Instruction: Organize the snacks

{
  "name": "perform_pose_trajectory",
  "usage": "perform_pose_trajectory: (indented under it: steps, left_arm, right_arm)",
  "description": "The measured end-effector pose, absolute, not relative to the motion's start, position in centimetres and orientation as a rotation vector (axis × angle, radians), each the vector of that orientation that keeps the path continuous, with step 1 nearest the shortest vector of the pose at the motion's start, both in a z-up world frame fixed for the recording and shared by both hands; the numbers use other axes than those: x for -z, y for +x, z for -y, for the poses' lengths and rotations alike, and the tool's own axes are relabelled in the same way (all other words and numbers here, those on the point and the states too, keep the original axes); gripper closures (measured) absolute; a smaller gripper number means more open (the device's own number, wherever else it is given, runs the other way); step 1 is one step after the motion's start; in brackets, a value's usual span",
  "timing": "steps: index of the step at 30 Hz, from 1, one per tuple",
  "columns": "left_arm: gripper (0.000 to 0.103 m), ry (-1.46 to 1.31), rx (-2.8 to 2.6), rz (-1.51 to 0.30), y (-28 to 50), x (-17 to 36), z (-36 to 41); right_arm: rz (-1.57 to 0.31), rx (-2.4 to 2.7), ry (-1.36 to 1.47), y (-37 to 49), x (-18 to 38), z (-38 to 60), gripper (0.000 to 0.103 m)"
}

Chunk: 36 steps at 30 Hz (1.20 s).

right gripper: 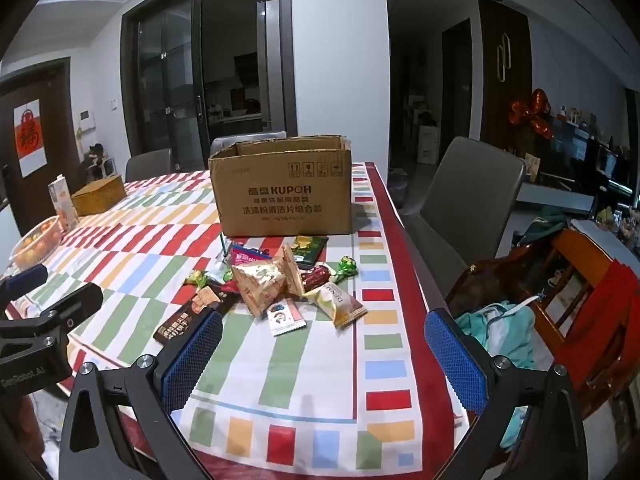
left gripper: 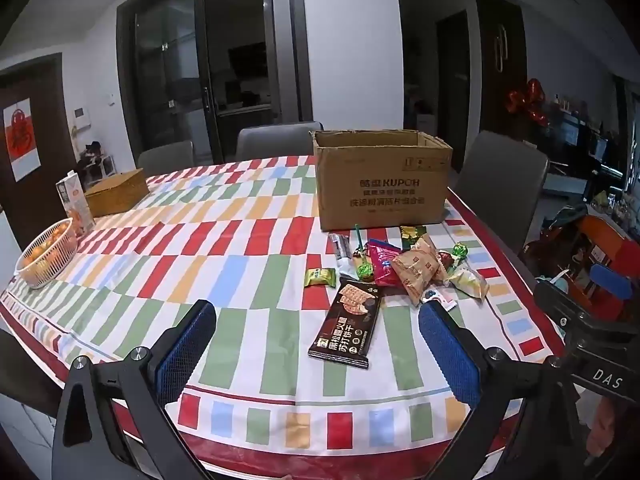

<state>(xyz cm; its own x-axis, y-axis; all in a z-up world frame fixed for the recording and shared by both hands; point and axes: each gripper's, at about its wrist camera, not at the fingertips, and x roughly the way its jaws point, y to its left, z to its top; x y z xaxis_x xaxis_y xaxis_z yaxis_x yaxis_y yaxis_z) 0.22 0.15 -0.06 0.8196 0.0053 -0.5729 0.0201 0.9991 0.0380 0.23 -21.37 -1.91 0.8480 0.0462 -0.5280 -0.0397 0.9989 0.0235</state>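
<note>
Both grippers, left [left gripper: 318, 346] and right [right gripper: 324, 354], are hanging wide open and empty; the dark cracker packet [left gripper: 347, 326] is lying nearest, so pinching its edge flat suits the box [left gripper: 382, 180].

At my twelve o'clock, dark sliding glass doors [left gripper: 208, 80] flank a white pillar [left gripper: 344, 40]. Grey chairs [right gripper: 468, 196] ring my table's striped cloth [left gripper: 200, 240]; a dark wooden door [left gripper: 28, 148] stands at ten o'clock.

A basket of oranges [left gripper: 46, 254] sits at nine o'clock on the striped tablecloth [left gripper: 240, 248], a juice carton [left gripper: 74, 202] and woven box [left gripper: 117, 192] beyond it toward ten; grey chairs [left gripper: 502, 184] surround the table.
</note>
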Motion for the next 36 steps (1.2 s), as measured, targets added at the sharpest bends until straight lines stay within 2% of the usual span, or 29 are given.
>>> perform_pose_trajectory:
  steps: [36]
  left_arm:
    - [0.0,0.042,0.011,-0.575,-0.5,-0.4,0.0]
  right_arm:
    - [-0.532,-0.063,0.004,-0.1,1.6,21.0,0.001]
